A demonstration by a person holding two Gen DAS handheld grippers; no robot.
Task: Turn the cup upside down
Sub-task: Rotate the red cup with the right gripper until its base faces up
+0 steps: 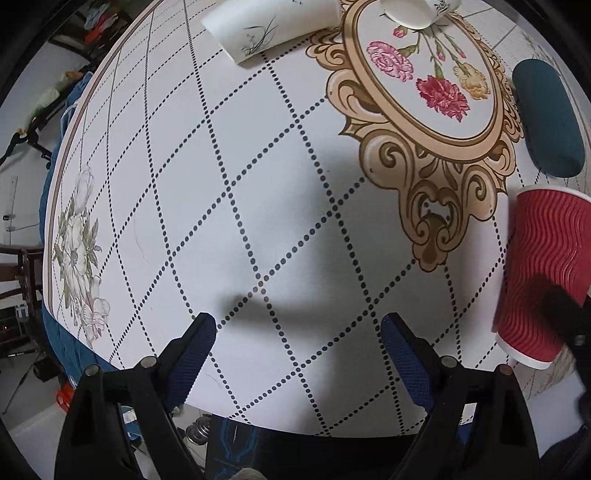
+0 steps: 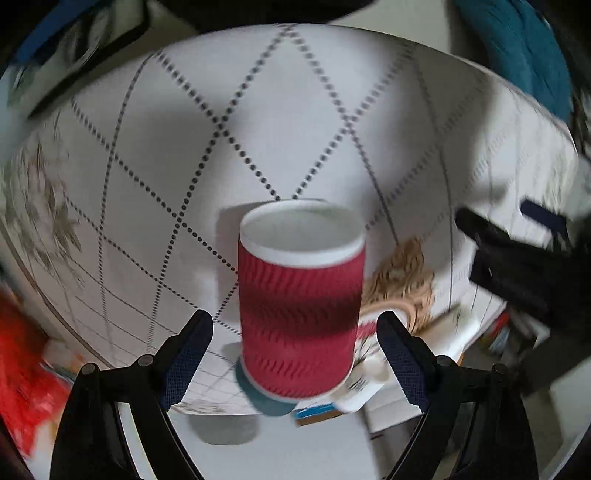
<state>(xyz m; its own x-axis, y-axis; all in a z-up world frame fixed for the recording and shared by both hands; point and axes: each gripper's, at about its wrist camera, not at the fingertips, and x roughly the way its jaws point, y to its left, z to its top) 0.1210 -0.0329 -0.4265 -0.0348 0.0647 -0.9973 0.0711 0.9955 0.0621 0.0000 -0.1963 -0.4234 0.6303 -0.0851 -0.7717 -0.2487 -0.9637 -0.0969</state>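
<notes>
Left wrist view: left gripper [image 1: 298,334] at lower centre, fingers spread wide, nothing between them, over bare patterned table [image 1: 229,206]. White paper cup [image 1: 271,27] on its side, upper left of centre. Second white cup [image 1: 419,11] at top edge, on floral medallion [image 1: 424,77]. Teal case [image 1: 548,118] at upper right. Red ribbed cup [image 1: 543,273] at right edge, tilted, dark blurred shape across its lower part.

Right wrist view, motion-blurred: right gripper [image 2: 295,334] at lower centre, fingers spread, not touching red ribbed cup [image 2: 299,310] between them; cup's white rim toward frame top. Black gripper body at right edge.
</notes>
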